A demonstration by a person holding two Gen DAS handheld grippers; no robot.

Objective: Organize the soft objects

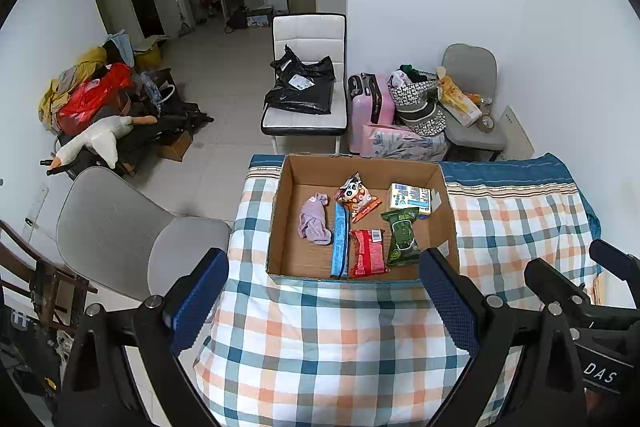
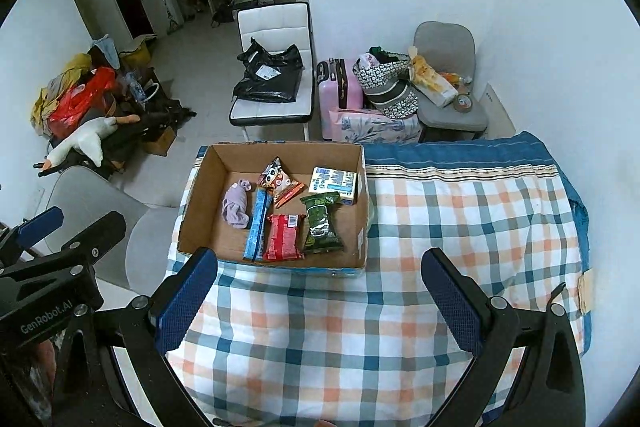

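An open cardboard box [image 1: 276,211] [image 2: 192,199] sits on a checked cloth. Inside lie a lilac sock [image 1: 314,219] [image 2: 237,205], a blue bar [image 1: 340,243] [image 2: 256,225], a red packet [image 1: 367,253] [image 2: 283,237], a green packet [image 1: 402,237] [image 2: 322,223], a cartoon snack bag [image 1: 356,197] [image 2: 278,183] and a white carton [image 1: 410,199] [image 2: 335,183]. My left gripper [image 1: 324,291] is open and empty, held above the cloth just in front of the box. My right gripper [image 2: 320,291] is open and empty, in front of the box and to its right.
The checked cloth [image 1: 320,347] [image 2: 460,211] covers the table. A grey chair [image 1: 120,239] stands left of it. Beyond are a white chair with a black bag [image 1: 304,87], a pink suitcase [image 1: 364,103], a grey chair with clutter [image 1: 468,99] and a heap with a plush goose [image 1: 96,139].
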